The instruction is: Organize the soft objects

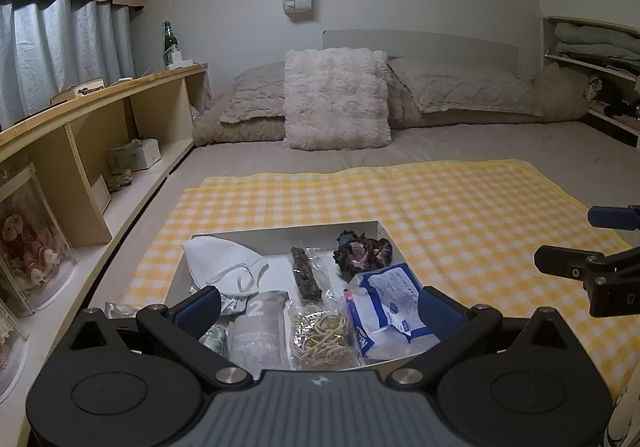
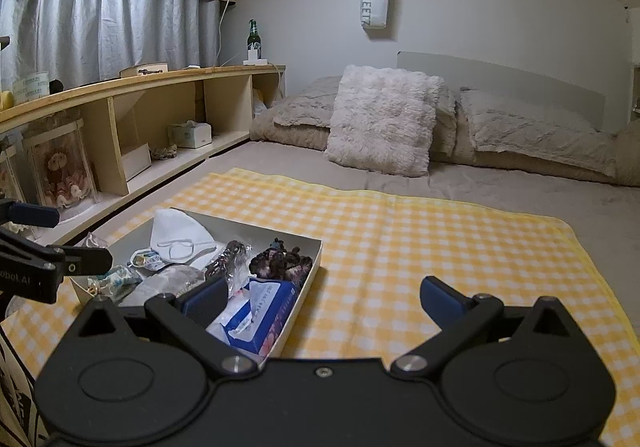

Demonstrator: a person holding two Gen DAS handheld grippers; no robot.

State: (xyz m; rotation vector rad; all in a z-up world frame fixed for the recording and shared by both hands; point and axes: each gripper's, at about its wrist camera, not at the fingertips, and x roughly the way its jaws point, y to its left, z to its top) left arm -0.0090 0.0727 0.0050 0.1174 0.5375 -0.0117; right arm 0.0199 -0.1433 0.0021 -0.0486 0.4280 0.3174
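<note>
A shallow white tray [image 1: 280, 233] sits on a yellow checked cloth [image 1: 440, 207] spread over the bed [image 1: 520, 143], toward the bed's left edge by the shelf. It holds a white face mask [image 1: 218, 261], a dark scrunchie [image 1: 362, 251], a bag of rubber bands [image 1: 324, 339] and a blue-printed packet [image 1: 390, 299]. The left gripper [image 1: 318, 307] hovers above the tray's near end, jaws spread and empty. The right gripper [image 2: 322, 297] hangs over the tray's right edge and bare cloth, jaws likewise spread.

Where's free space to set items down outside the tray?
Open checkered cloth right of the tray, up to the fluffy pillow, is bare. The tray itself is crowded: face mask, blue packet, rubber bands. The strip toward the wooden shelf is narrow.
</note>
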